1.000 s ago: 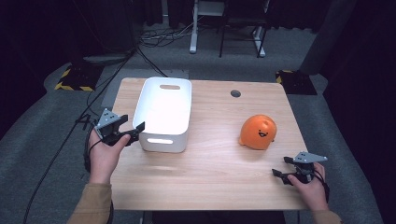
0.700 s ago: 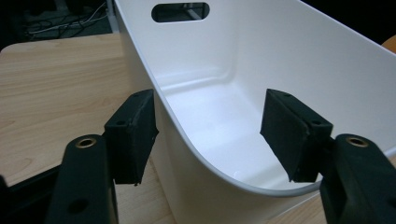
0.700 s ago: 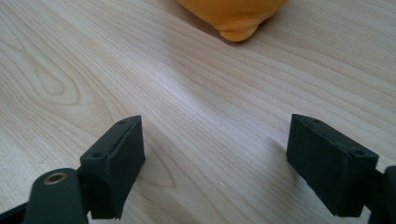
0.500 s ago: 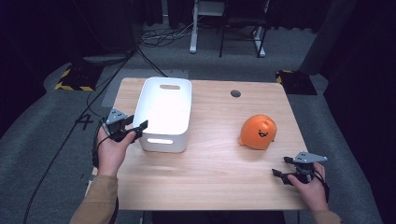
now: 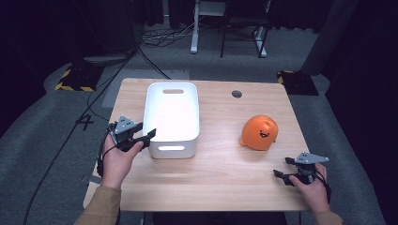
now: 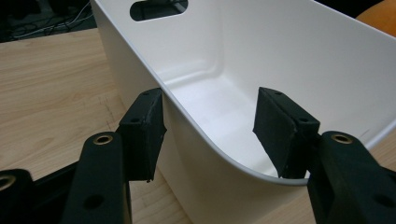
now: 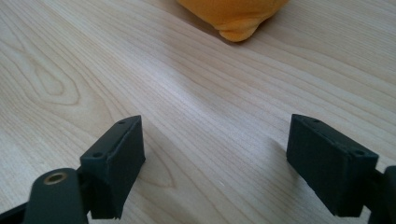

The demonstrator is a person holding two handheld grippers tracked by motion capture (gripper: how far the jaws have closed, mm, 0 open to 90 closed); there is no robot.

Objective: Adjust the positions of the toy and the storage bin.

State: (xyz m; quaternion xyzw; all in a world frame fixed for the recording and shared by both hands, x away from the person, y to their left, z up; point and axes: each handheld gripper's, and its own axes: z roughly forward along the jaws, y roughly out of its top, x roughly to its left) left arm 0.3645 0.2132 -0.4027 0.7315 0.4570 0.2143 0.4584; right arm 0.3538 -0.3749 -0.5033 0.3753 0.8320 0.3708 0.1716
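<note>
On the counter [image 5: 225, 178], left of centre, sits a white bin [image 5: 172, 117]; the left hand-held gripper [image 6: 208, 123] straddles its near-left corner rim, jaws apart. Well apart to the right lies an orange smiling plush [image 5: 259, 132]. Nearer the person, the right hand-held gripper [image 7: 215, 158] hovers over bare wood, jaws spread.

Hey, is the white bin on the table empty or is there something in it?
Empty: the white bin shows only bare white floor inside.
</note>
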